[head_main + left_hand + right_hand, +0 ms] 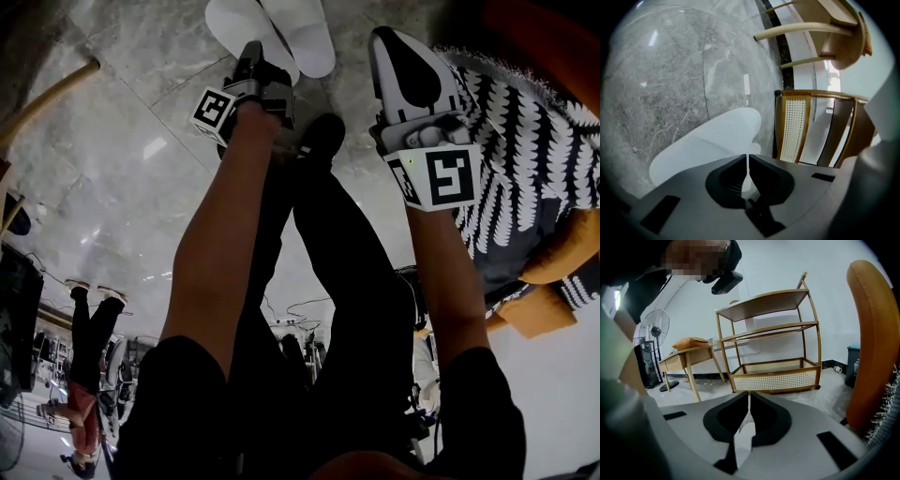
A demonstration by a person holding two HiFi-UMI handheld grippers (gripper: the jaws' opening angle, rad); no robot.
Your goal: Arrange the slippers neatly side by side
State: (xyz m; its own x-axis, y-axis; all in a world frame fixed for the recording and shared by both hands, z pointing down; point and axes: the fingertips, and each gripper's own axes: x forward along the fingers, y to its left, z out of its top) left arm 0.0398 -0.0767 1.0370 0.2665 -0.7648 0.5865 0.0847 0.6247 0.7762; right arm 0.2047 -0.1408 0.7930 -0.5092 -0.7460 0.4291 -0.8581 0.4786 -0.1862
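Head view showed you two white slippers (pixel 267 33) touching, open marble floor (pixel 122 141) leftward; left tongs (pixel 251 54) and right tongs (pixel 386 39) were clenched.

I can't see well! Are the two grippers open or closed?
Left gripper: closed, holding nothing.
Right gripper: closed, nothing clearly held.

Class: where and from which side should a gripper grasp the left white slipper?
Likely the rounded near edge of the left slipper: it lies flat on the floor, that end toward the left gripper, so come in low from the person's side.
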